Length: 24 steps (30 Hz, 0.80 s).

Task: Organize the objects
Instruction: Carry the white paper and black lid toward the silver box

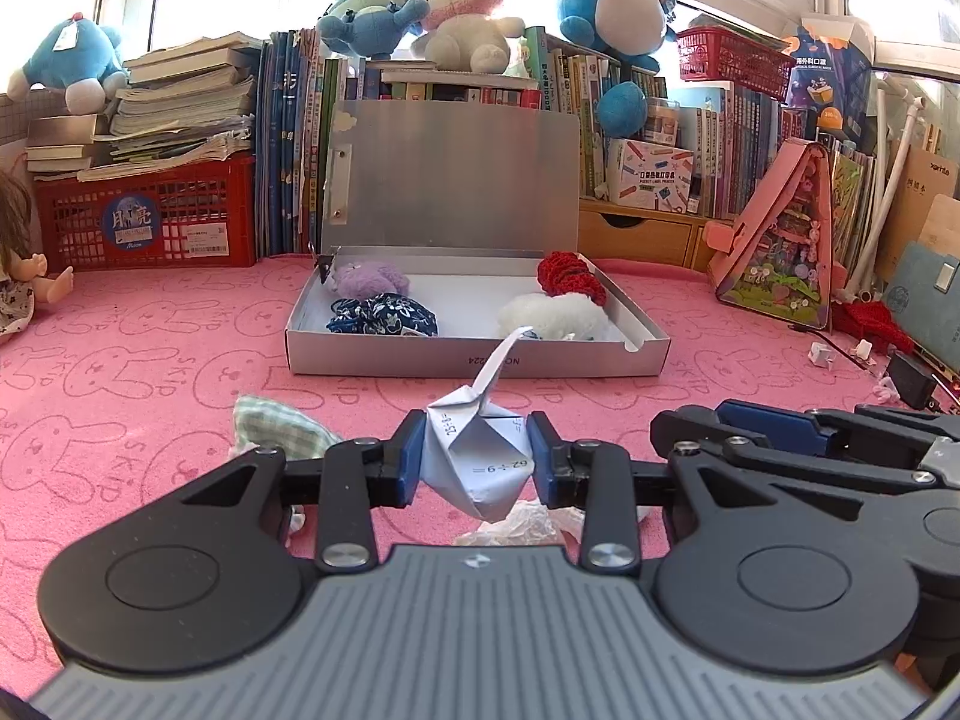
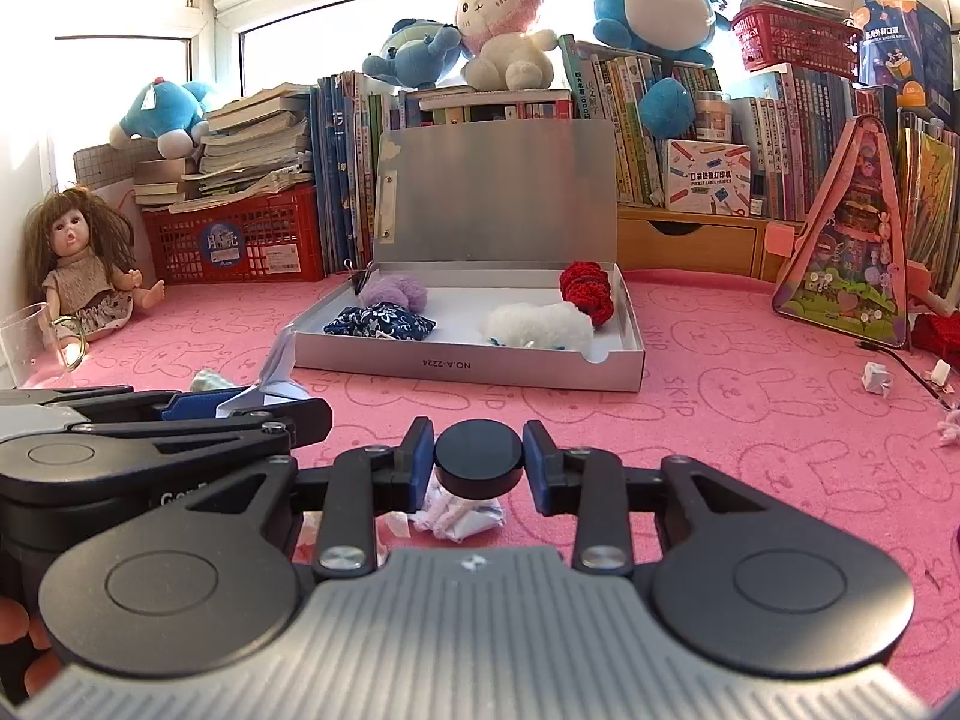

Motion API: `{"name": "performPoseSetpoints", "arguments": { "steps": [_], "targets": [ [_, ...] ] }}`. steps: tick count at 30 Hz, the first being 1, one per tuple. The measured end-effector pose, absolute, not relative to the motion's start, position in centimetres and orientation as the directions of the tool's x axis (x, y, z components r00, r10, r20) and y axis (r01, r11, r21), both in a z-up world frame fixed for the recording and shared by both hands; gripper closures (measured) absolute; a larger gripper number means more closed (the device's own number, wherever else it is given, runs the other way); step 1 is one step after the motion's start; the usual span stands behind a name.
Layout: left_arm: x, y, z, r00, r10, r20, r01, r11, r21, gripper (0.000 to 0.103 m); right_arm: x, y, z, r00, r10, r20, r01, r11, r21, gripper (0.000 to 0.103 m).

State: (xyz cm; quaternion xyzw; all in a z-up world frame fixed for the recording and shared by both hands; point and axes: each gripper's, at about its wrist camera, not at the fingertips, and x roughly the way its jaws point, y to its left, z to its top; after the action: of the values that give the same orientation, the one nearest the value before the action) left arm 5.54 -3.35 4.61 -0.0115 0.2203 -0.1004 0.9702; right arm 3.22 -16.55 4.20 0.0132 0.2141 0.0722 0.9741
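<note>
My left gripper [image 1: 474, 456] is shut on a white folded paper crane [image 1: 480, 450] with printed sums, held above the pink mat. My right gripper [image 2: 478, 459] is shut on a round black disc [image 2: 478, 463]. An open silver box [image 1: 480, 354] stands ahead with its lid up; it also shows in the right wrist view [image 2: 468, 369]. Inside lie a purple fluffy piece [image 1: 369, 277], a blue patterned pouch [image 1: 387, 315], a white fluffy piece [image 1: 555, 313] and a red knitted piece [image 1: 567, 276]. The right gripper's body shows at the right of the left wrist view [image 1: 810, 438].
Crumpled white paper [image 2: 462, 516] lies under the right gripper. A green checked cloth [image 1: 282, 426] lies left of the left gripper. A doll [image 2: 84, 264] and a clear cup [image 2: 30, 342] sit at left. Books, red crates [image 1: 150, 222] and plush toys line the back. Small paper bits [image 2: 876, 384] lie at right.
</note>
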Motion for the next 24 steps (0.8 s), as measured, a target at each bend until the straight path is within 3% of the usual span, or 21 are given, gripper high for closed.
{"name": "performPoseSetpoints", "arguments": {
  "steps": [18,24],
  "targets": [
    [12.0,-3.0,7.0,0.897,-0.19,-0.399,0.169,0.982,-0.086,0.063,9.6,-16.8,6.1,0.897,0.193,-0.399,-0.162,0.981,0.111,0.064],
    [15.2,-1.9,7.3,0.89,-0.184,-0.418,0.142,0.981,-0.13,0.062,12.1,-17.1,6.8,0.898,0.123,-0.422,-0.102,0.992,0.074,0.065]
  ]
}}
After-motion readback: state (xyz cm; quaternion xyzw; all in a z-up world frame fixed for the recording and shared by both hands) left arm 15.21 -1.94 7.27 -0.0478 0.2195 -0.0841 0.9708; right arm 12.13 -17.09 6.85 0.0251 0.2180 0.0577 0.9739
